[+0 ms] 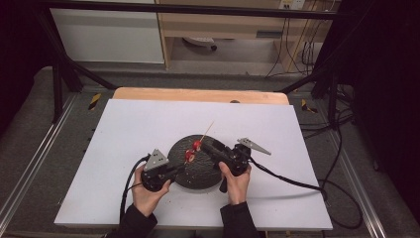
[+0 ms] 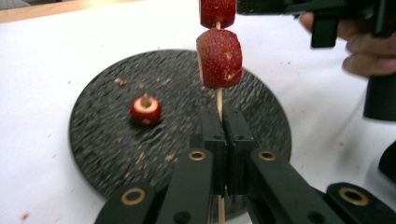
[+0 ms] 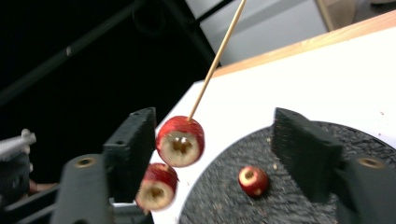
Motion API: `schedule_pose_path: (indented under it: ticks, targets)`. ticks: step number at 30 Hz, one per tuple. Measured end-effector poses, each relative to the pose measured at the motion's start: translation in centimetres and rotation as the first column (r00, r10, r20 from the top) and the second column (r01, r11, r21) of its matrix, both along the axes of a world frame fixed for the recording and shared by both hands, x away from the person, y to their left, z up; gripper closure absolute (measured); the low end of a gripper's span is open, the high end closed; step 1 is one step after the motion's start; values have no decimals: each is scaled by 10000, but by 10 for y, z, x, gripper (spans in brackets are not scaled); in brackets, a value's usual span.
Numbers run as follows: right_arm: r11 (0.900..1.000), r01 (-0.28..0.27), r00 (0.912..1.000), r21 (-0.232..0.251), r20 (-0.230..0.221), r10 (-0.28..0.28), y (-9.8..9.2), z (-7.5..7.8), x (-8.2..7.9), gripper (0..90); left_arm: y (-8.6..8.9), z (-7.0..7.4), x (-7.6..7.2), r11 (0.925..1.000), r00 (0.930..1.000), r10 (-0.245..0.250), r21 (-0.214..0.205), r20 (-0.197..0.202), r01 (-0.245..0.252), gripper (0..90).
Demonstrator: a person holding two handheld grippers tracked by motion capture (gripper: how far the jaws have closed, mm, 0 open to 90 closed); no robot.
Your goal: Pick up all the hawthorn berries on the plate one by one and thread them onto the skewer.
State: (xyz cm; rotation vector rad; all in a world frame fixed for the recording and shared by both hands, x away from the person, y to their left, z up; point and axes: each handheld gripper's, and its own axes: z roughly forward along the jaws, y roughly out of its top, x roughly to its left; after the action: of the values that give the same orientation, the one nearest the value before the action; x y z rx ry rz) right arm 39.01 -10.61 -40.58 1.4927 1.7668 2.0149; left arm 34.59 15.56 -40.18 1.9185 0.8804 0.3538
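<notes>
Left tongs clamp the skewer (two fruits threaded); right tongs gape.

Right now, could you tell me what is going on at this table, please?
A person is threading red fruit pieces onto a wooden skewer over a black plate. The left gripper is shut on the skewer's lower end. Two pieces sit on the stick. The right gripper stands open around the upper piece, its pads not pressing it. One more piece lies on the plate.
</notes>
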Motion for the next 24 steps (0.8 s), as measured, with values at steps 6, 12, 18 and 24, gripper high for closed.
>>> schedule_pose_path:
  ticks: [6,12,18,24]
  targets:
    - [9883,-834,9965,-1276,-120,826,-7,3,3,109,20,-5,-5,9999,10000,19,138,-82,-18,884]
    - [9556,-1430,9897,-2578,-344,1388,-12,3,5,40,40,-10,-10,9997,9997,146,189,-186,-143,884]
    - [9125,-1912,9814,-3616,-558,1836,-14,0,5,20,57,-15,-14,9993,9993,227,295,-285,-219,884]
    - [8675,-2230,9745,-4446,-800,2095,-15,-3,5,16,71,-20,-16,9990,9989,287,347,-360,-275,884]
